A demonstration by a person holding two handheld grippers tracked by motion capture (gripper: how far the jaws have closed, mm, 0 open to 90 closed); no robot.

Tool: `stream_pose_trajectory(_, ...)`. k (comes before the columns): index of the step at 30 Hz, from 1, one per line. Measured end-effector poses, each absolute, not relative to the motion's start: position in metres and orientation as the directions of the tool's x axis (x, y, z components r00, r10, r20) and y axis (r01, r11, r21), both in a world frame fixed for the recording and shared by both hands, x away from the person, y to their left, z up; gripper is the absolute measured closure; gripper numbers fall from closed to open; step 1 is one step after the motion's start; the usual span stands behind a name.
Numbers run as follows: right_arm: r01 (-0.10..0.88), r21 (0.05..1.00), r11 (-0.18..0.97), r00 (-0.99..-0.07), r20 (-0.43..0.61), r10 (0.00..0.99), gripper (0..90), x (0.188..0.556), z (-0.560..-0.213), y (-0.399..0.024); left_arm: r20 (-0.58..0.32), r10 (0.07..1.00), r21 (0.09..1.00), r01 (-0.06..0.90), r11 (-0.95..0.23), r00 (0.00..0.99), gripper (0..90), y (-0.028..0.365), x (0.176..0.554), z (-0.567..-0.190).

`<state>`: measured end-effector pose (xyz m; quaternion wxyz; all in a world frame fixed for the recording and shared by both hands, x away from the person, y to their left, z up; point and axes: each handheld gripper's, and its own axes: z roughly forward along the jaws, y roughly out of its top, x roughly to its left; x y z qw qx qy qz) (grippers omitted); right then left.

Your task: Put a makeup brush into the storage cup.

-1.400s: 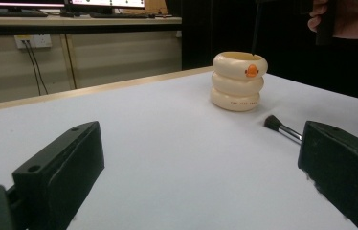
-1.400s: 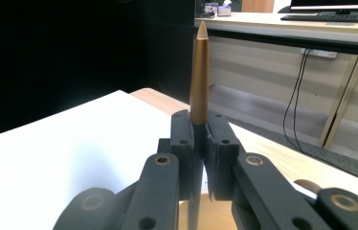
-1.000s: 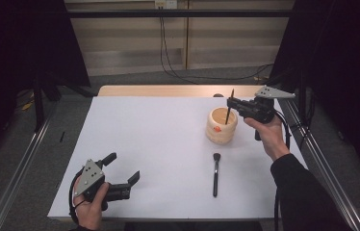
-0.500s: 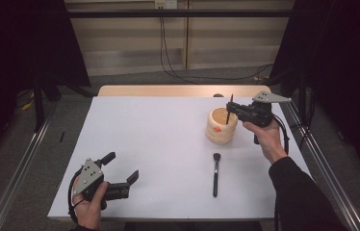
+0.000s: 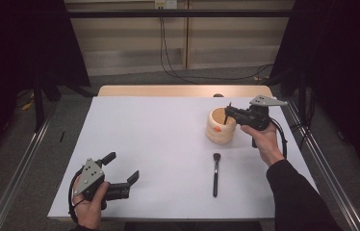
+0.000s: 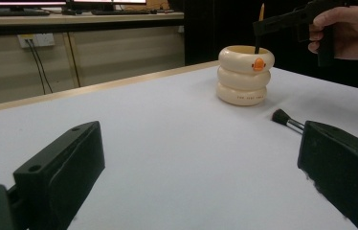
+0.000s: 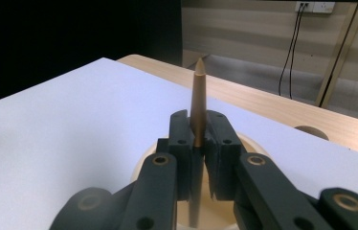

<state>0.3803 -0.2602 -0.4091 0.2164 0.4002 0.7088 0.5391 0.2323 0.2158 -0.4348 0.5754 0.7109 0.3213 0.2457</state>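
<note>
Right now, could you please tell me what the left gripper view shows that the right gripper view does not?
Left gripper view: the loose brush lying on the white table, and the orange beak on the cream holder. Right gripper view: the right tool pinching the wooden handle close up, and a wall socket. Both: the holder, the table and that upright handle.

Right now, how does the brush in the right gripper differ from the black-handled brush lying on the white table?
The wooden-handled brush stands upright, clamped in the right gripper, lower end inside the cream ringed holder. The black-handled brush lies flat on the white table, untouched, in front of the holder. Its dark bristles show; the held one's lower end is hidden. Both are slim and straight.
</note>
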Motion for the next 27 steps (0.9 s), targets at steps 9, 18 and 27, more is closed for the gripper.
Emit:
stream_pose_trajectory(9, 0.344, 0.931, 0.119, -0.591, 0.116, 0.798, 79.9, 0.3818, -0.4123, -0.2599, -0.022, 0.739, 0.977, 0.172, -0.128, 0.673, 2.1, 0.2162, 0.2318, -0.4346)
stream_pose_trajectory(18, 0.340, 0.934, 0.106, -0.569, 0.115, 0.814, 64.2, 0.3796, -0.4126, -0.2644, -0.018, 0.739, 0.976, 0.172, -0.134, 0.674, 2.1, 0.2163, 0.2322, -0.4347)
stream_pose_trajectory(27, 0.322, 0.941, 0.101, -0.561, 0.103, 0.821, 20.4, 0.3759, -0.4074, -0.2616, -0.023, 0.742, 0.977, 0.172, -0.125, 0.669, 2.1, 0.2169, 0.2324, -0.4351)
